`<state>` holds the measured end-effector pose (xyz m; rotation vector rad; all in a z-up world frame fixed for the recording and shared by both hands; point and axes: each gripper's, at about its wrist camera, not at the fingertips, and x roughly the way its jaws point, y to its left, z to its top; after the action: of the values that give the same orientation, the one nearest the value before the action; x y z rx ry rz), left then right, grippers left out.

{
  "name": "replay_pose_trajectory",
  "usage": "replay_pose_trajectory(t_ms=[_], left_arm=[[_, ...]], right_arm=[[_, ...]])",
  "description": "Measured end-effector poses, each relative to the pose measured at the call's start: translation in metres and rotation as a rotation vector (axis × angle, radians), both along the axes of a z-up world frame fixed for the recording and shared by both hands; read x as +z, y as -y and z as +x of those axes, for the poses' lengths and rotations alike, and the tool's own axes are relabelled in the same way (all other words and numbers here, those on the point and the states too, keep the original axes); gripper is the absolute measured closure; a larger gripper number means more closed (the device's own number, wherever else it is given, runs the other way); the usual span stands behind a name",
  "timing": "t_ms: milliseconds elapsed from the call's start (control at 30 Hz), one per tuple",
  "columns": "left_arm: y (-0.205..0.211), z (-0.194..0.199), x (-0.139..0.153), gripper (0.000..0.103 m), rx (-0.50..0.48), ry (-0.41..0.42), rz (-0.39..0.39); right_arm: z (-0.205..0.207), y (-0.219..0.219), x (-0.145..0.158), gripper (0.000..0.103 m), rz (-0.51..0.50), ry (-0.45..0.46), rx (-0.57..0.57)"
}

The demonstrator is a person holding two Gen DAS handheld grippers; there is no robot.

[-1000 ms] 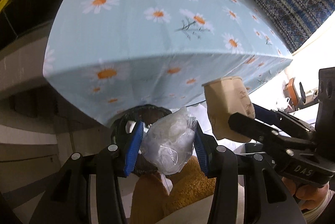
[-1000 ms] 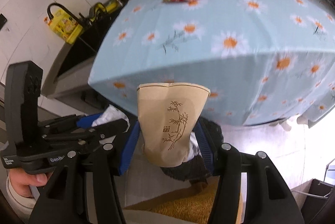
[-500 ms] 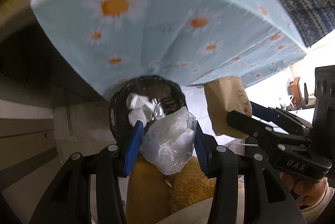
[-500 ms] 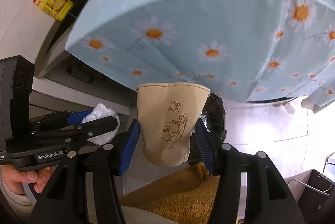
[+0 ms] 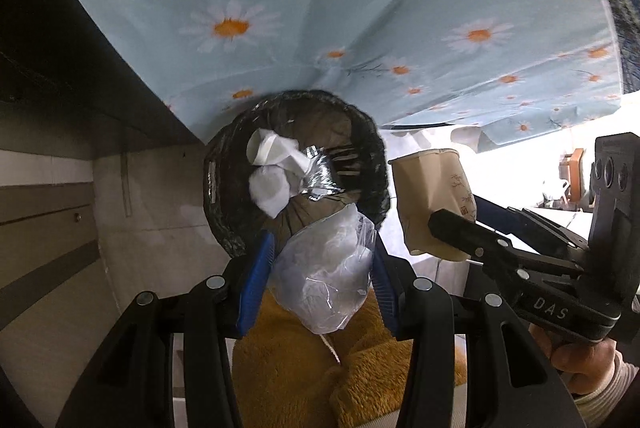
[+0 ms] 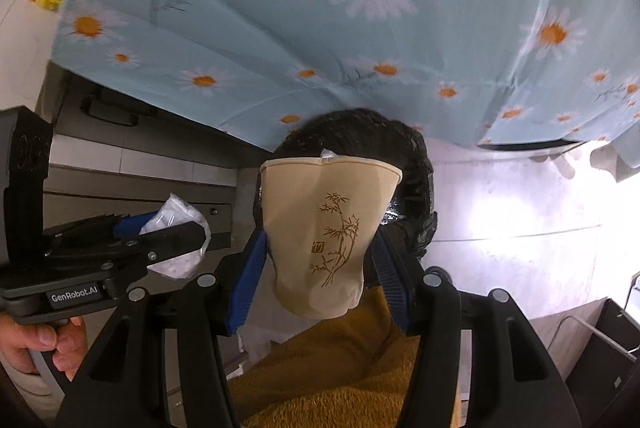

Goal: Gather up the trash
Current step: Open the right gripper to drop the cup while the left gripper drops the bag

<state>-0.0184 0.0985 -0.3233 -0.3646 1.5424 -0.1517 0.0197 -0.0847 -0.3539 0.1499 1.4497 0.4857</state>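
My left gripper [image 5: 320,268] is shut on a crumpled clear plastic bag [image 5: 324,276], hanging just at the near rim of a black-lined trash bin [image 5: 360,132] under the table's edge. White tissue and foil [image 5: 276,172] lie inside the bin. My right gripper [image 6: 320,260] is shut on a squashed tan paper cup [image 6: 320,228] with a bamboo print, held above the same bin [image 6: 412,156]. Each view shows the other gripper beside it: the cup [image 5: 432,196] at the right of the left wrist view, the plastic bag [image 6: 176,220] at the left of the right wrist view.
A light blue daisy tablecloth [image 5: 320,8] hangs over the table's edge just above the bin. A mustard fleece garment [image 6: 328,368] of the person fills the bottom. A dark cabinet [image 5: 48,48] stands at the left, pale floor tiles [image 6: 520,248] at the right.
Both grippers have dropped from table height toward the floor and tipped downward. The tabletop has left the view and the bin now appears large and close. Both grips are unchanged.
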Motion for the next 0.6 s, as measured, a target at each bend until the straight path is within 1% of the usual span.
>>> replay_pose_trajectory(t_ms=[100, 267, 467, 500, 533, 567, 600], left_arm=[[-0.003, 0.004, -0.014, 0.058, 0.011, -0.015, -0.004], [-0.007, 0.007, -0.030, 0.058, 0.031, -0.032, -0.019], [-0.003, 0.007, -0.041, 0.057, 0.019, -0.050, -0.037], [-0.003, 0.007, -0.042, 0.052, 0.022, -0.061, -0.037], [-0.004, 0.008, -0.045, 0.038, 0.024, -0.081, -0.038], [-0.004, 0.008, -0.045, 0.035, 0.031, -0.085, -0.039], [-0.007, 0.008, -0.044, 0.035, 0.046, -0.077, -0.038]], right_arm=[[0.006, -0.001, -0.019, 0.048, -0.007, -0.029, -0.022], [0.014, -0.002, -0.040, 0.048, -0.008, -0.060, -0.042], [0.021, -0.006, -0.043, 0.047, -0.010, -0.058, -0.041], [0.022, -0.007, -0.043, 0.044, -0.007, -0.061, -0.044], [0.022, -0.007, -0.043, 0.040, 0.003, -0.066, -0.043], [0.023, -0.006, -0.040, 0.038, 0.010, -0.068, -0.045], [0.023, -0.006, -0.038, 0.035, 0.001, -0.061, -0.051]])
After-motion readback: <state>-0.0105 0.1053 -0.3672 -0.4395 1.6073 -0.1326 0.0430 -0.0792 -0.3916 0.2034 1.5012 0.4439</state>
